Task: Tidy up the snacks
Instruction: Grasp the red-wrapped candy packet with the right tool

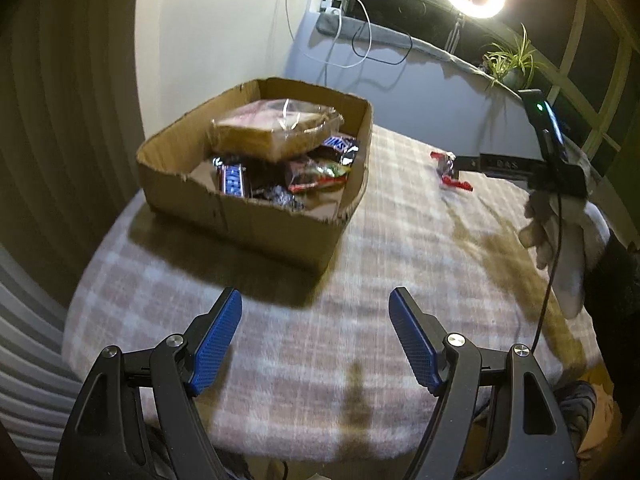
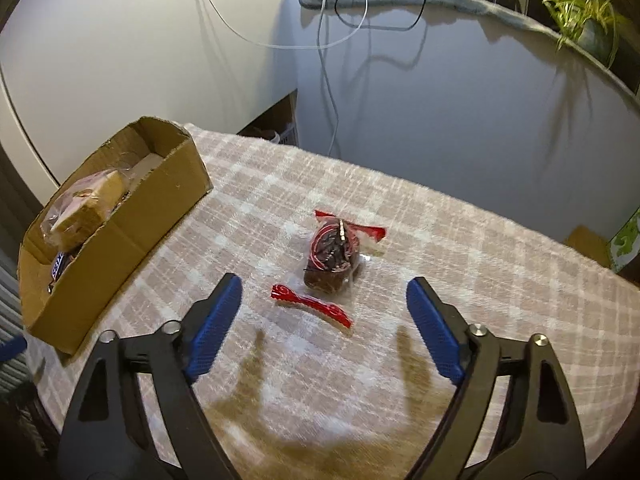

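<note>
Two hand-held grippers with black arms and blue ribbed pads were seen over a round table point(image 2: 460, 216) covered with a pink-and-white checked cloth. Toward the table's left edge an open brown cardboard box point(image 1: 256, 222) was placed, and several snacks were held in it: a clear-wrapped pale sandwich cake point(image 1: 276, 130) was laid on top, with a dark Snickers bar point(image 1: 340, 146), a blue-labelled bar point(image 1: 233, 180) and a red-and-green packet point(image 1: 318, 174) beneath and beside it. The left gripper point(image 1: 315, 312) was held above bare cloth near the table's front edge, just in front of the box; its jaws were spread wide and nothing was between them. Further right, near the middle of the table and well apart from the box, a dark brown cake in a clear wrapper with red sealed ends point(image 2: 332, 258) was left lying on the cloth. The right gripper point(image 2: 324, 292) was held just before it, jaws parted, the wrapper's near red end lying in the gap, untouched by either pad. At the far right of the left wrist view, a gloved hand point(image 1: 560, 240) was seen holding that gripper.
</note>
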Demonstrator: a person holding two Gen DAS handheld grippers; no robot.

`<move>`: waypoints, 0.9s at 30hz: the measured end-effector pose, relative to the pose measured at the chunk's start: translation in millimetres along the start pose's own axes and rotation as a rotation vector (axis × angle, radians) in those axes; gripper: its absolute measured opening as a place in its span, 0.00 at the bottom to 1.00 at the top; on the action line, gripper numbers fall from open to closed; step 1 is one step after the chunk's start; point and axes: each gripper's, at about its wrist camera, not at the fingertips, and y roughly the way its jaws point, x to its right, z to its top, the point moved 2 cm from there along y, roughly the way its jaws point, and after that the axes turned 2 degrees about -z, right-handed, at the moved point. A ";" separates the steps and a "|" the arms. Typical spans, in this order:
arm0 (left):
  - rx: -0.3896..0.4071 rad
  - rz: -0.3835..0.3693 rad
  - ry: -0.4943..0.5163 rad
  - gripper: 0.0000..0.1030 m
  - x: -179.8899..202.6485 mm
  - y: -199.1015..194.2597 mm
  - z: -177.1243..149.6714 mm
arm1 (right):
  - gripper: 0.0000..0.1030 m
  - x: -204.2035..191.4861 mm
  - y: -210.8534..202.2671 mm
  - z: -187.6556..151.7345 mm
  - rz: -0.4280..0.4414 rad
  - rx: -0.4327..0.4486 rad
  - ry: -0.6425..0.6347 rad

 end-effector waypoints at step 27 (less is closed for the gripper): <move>0.039 0.020 -0.027 0.74 -7.8 -12.8 -0.5 | 0.35 -4.5 39.3 15.4 -0.055 -0.072 0.001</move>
